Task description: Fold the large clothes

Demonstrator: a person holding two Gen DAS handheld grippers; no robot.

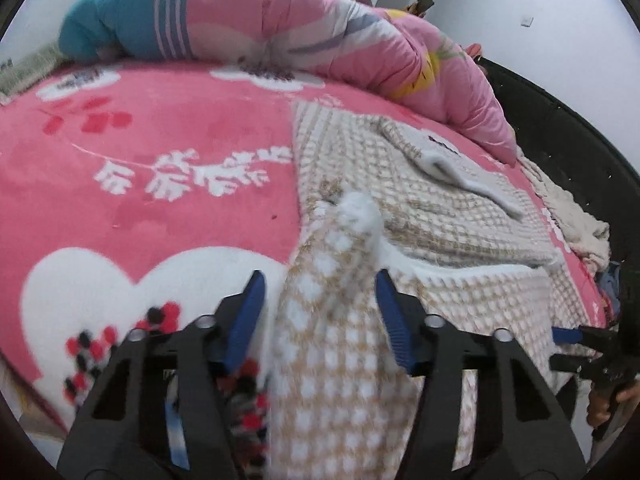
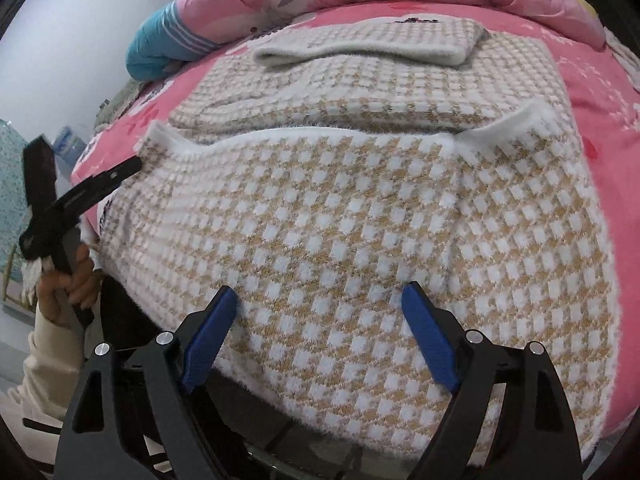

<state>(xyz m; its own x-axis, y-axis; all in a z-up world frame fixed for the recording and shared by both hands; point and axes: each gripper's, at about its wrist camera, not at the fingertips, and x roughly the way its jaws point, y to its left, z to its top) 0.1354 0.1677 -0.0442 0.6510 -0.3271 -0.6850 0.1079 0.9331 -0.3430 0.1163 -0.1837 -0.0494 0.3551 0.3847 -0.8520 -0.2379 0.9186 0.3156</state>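
Left wrist view: left gripper [image 1: 320, 280] jaws part-way apart, a raised fold of the tan-and-white checked sweater [image 1: 440, 208] standing between the blue pads; cannot tell whether they press it. Sweater lies right of centre on the pink blanket [image 1: 160, 208]; pink quilt [image 1: 320, 24] far behind. Right wrist view: right gripper [image 2: 320, 300] jaws wide, holding nothing, over the sweater's near hem.

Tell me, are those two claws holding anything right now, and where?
Nothing is clamped. A raised fold of the checked sweater stands between the open jaws of the left gripper, one pad clear of it; the right gripper hovers open above it.
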